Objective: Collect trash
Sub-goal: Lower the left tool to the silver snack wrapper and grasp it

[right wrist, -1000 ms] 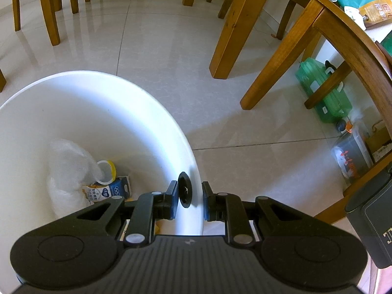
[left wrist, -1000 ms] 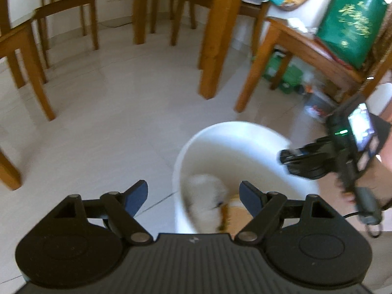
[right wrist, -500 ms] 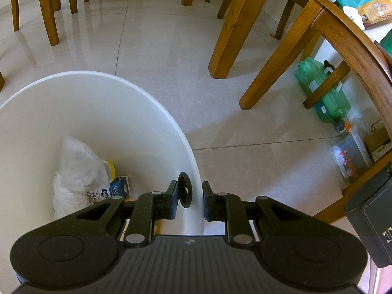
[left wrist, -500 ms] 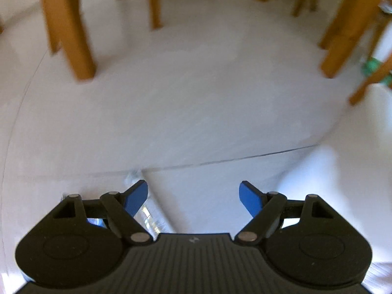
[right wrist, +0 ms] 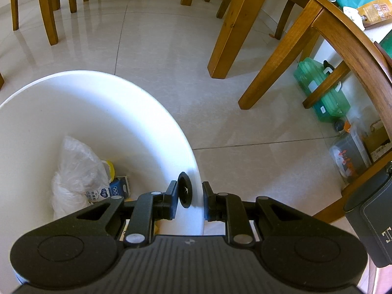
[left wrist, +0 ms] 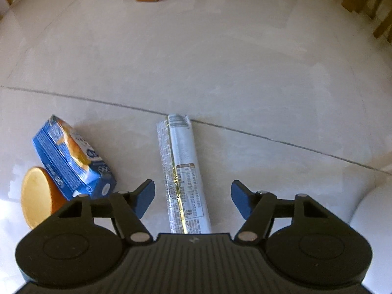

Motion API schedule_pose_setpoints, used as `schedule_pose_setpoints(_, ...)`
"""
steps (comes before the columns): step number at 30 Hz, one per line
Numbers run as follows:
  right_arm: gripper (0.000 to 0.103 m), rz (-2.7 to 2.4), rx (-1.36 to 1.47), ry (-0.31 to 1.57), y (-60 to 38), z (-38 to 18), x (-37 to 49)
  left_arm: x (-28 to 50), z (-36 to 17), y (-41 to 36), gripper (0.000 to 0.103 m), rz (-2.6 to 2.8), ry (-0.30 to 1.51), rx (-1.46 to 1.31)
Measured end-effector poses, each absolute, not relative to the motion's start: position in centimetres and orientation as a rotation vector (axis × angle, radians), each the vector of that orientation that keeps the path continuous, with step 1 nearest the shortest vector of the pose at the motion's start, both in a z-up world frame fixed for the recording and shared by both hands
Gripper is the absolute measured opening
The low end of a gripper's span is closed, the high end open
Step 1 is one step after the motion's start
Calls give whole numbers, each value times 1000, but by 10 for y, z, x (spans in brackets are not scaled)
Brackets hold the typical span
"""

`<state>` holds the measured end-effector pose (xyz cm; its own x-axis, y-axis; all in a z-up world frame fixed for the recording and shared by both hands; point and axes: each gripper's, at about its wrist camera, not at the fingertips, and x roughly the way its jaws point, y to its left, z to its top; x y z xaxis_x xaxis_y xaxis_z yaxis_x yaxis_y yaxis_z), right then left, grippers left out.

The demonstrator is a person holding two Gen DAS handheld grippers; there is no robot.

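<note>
We're closing the left gripper (left wrist: 193, 196) around the silver wrapper (left wrist: 182, 171) lying on the floor, pads not yet touching; our right gripper (right wrist: 193, 197) is clamping the white bin's (right wrist: 98, 98) rim. Next: pinch, lift.

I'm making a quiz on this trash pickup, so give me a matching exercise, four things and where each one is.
Things:
1. silver wrapper
2. blue carton
3. plastic bag
4. green container

Places:
A. inside the white bin
B. on the floor under a wooden chair
C. on the floor between the closing fingers of the left claw, untouched
D. on the floor beside an orange cup

Pairs: 1-C, 2-D, 3-A, 4-B
</note>
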<state>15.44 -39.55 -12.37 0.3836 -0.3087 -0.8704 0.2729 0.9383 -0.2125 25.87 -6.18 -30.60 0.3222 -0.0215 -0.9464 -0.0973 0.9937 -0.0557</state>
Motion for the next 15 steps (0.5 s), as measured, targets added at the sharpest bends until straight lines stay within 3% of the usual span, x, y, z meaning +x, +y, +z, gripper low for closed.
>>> schedule_pose_setpoints(10, 24, -372, -38, 1118, -396, -124, 155, 262, -326, -54, 55, 100, 1214, -103)
schedule_pose_setpoints(15, 25, -372, -49, 1117, -394, -125, 155, 266, -326, -54, 41, 88, 1208, -79)
